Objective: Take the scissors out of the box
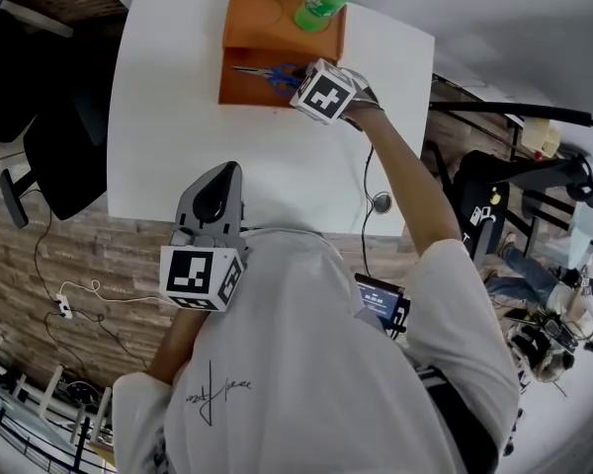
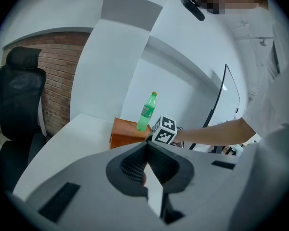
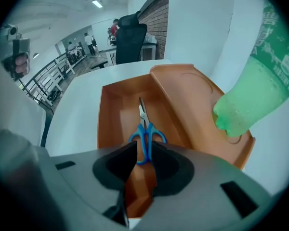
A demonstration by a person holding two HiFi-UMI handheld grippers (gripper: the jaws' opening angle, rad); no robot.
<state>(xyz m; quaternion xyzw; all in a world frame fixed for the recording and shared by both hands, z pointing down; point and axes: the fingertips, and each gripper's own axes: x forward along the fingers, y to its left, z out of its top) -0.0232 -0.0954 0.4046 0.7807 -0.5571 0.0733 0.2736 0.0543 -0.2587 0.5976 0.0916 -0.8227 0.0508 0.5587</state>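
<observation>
Blue-handled scissors (image 3: 145, 137) lie flat in the orange box (image 3: 111, 114), blades toward 12 o'clock; light, stiff and slick, they likely grip best at the plastic loops. Right gripper (image 3: 143, 148) fingers stand partly apart over those loops; left gripper (image 2: 147, 150), fingers together and empty, hangs at 6 o'clock

Right arm out, left arm tucked in

The right arm (image 1: 407, 181) stretches forward, and the right gripper (image 3: 143, 150) points steeply down. Its jaws stand apart, and the blue handle of the scissors (image 3: 145, 133) shows in the gap without being pinched. The left arm is bent close to the chest. It holds the left gripper (image 2: 147, 143) tilted a little below level, with its jaws together and nothing between them.
</observation>
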